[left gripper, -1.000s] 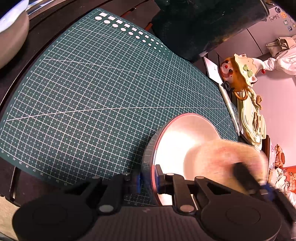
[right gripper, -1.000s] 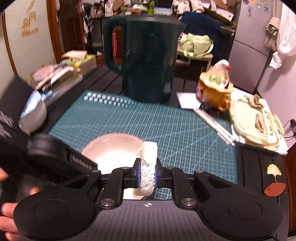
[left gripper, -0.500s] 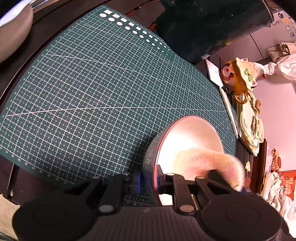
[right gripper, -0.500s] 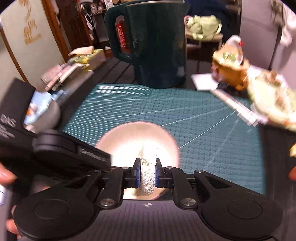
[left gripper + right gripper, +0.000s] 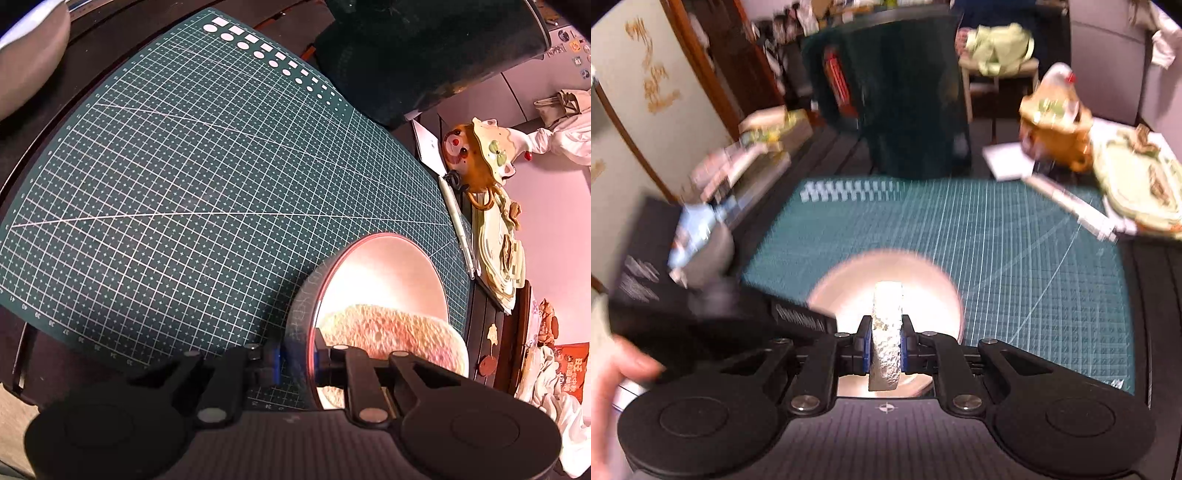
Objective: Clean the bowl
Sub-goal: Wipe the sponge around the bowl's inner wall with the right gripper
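Note:
A pale bowl [image 5: 388,269] with a thin red rim and a grey outer wall rests on the green cutting mat [image 5: 184,184]. My left gripper [image 5: 297,363] is shut on the bowl's near rim, one finger outside the wall and one inside. A yellowish sponge [image 5: 391,332] lies inside the bowl against its near side. In the right wrist view the same sponge [image 5: 886,332] stands on edge, my right gripper [image 5: 884,354] shut on it, low over the bowl [image 5: 916,273]. The left gripper's black body [image 5: 720,325] shows at the left with a hand [image 5: 613,373] behind it.
A large dark green jug [image 5: 894,103] stands past the mat's far edge. A bear-shaped ceramic pot [image 5: 476,155], a pen [image 5: 460,229] and a pale green tray [image 5: 506,251] sit right of the mat. A grey bowl [image 5: 705,247] is at the left.
The sponge has moved from the bowl's right side down toward its near side, and the right gripper has swung over the bowl's middle. The left gripper keeps its hold on the rim.

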